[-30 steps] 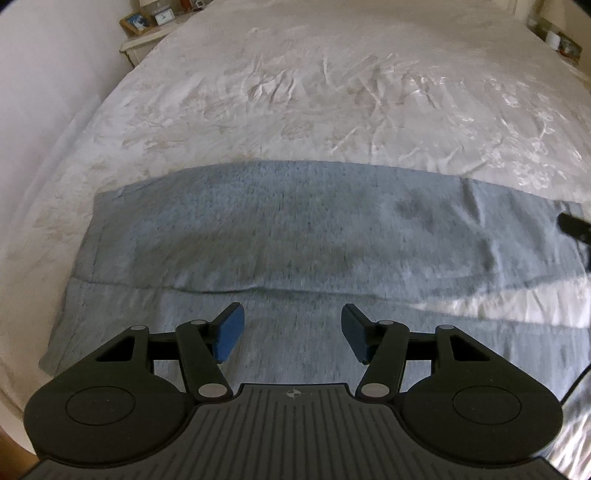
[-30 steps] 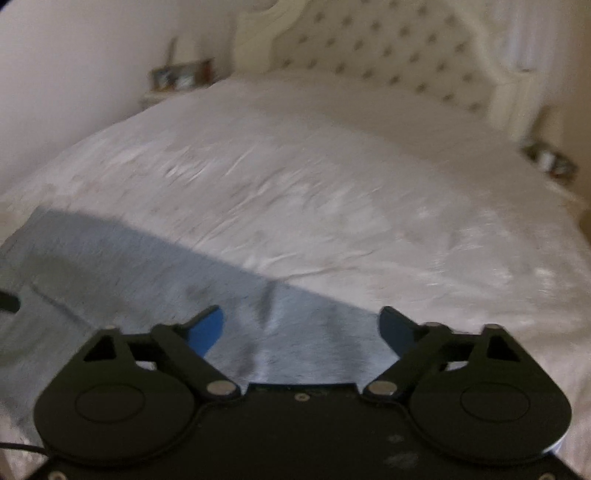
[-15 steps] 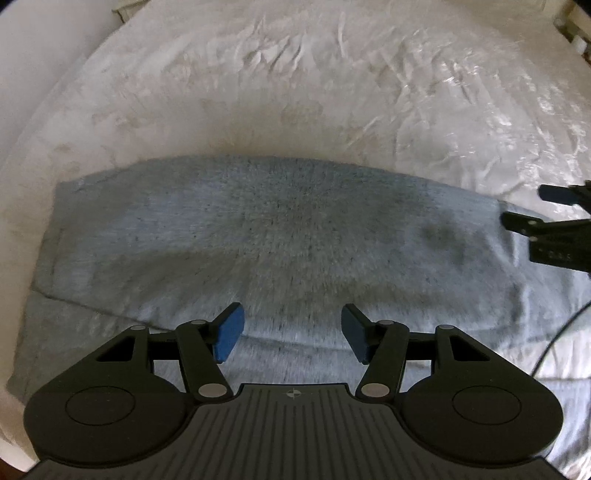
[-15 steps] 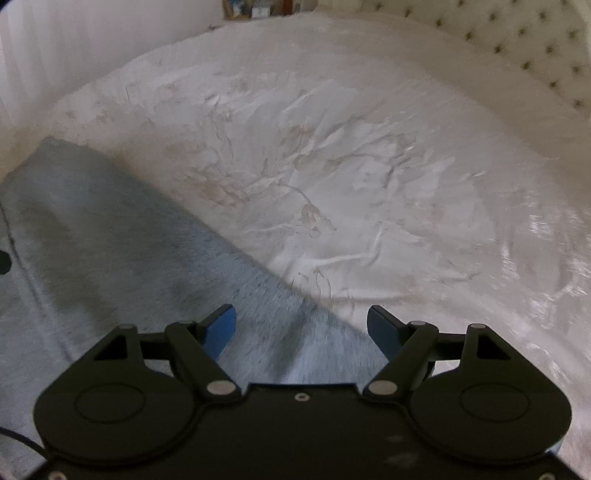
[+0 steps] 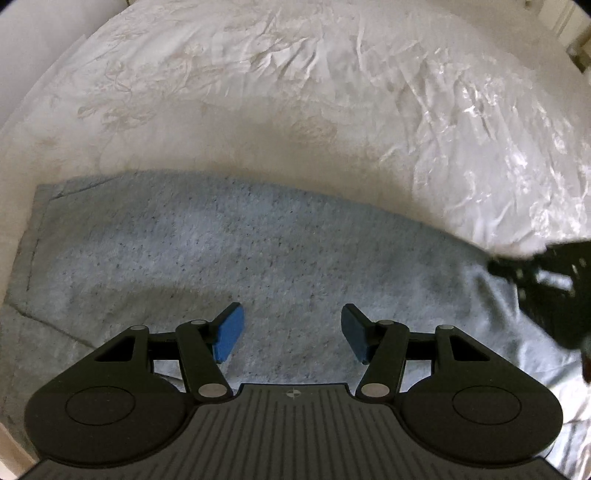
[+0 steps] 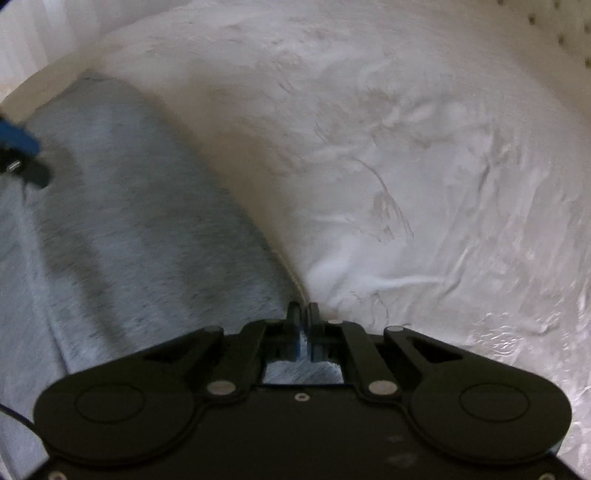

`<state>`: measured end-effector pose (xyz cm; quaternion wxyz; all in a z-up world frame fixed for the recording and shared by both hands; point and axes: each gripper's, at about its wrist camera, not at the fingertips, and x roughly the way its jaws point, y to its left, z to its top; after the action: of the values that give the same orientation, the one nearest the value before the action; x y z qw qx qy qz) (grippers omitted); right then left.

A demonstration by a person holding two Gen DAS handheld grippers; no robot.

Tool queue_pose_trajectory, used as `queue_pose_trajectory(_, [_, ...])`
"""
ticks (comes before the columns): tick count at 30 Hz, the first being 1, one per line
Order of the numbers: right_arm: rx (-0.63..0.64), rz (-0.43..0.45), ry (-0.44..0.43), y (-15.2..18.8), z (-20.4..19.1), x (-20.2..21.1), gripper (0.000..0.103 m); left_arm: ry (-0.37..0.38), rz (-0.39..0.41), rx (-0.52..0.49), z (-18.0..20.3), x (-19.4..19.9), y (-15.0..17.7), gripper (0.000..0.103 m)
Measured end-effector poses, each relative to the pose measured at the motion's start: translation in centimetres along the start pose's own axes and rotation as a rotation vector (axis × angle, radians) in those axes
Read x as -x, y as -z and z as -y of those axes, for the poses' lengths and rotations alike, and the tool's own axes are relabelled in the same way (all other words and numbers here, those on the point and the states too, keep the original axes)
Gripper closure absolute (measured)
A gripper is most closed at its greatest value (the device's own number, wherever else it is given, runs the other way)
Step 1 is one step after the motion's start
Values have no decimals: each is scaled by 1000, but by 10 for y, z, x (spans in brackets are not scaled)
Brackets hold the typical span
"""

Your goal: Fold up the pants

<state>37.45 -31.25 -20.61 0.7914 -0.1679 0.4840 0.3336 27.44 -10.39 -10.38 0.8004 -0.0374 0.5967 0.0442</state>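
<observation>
Light blue-grey pants [image 5: 240, 251] lie flat across the near part of a white bed, also in the right wrist view [image 6: 129, 221]. My left gripper [image 5: 291, 332] is open, low over the cloth, holding nothing. My right gripper [image 6: 303, 314] is shut on the far edge of the pants, where the cloth meets the bedspread. It also shows blurred in the left wrist view [image 5: 546, 280] at the right end of the pants. A blue fingertip of the left gripper [image 6: 16, 136] shows at the left edge of the right wrist view.
A white embroidered bedspread [image 5: 314, 92] covers the bed beyond the pants, wrinkled, also in the right wrist view [image 6: 406, 166]. A tufted headboard [image 6: 561, 33] is at the far right. The bed's left edge [image 5: 14, 122] curves down at the left.
Both grippers have dropped closer to the pants. My right gripper went from wide open to shut on the pants' far edge. The left gripper stayed open.
</observation>
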Motion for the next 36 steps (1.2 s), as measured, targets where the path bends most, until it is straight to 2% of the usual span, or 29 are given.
queue_pose_trajectory(4, [4,57,-10,19,-31,38,99,46,6,17,2,4,-5,46])
queue_pose_trajectory(8, [10,79,-14,42,-61,67,99,113,2,43,7,5,-11,46])
queue_pose_trajectory(12, [29,68,1,55,-87,65,99,155,-32,81,13,-3,-19,46])
queue_pose_trajectory(17, [11,58,7,58,-90,58,99,195,-87,139,13,-16,-27,46])
queue_pose_trajectory(23, [-18,55,8,56,-75,56,99,204,-137,190,10,-34,-32,46])
queue_pose_trajectory(28, [-5,52,-2,59,-78,56,99,225,-182,243,6,-48,-41,46])
queue_pose_trajectory(36, [-7,57,-10,61,-80,54,99,203,-225,243,11,-64,-44,46])
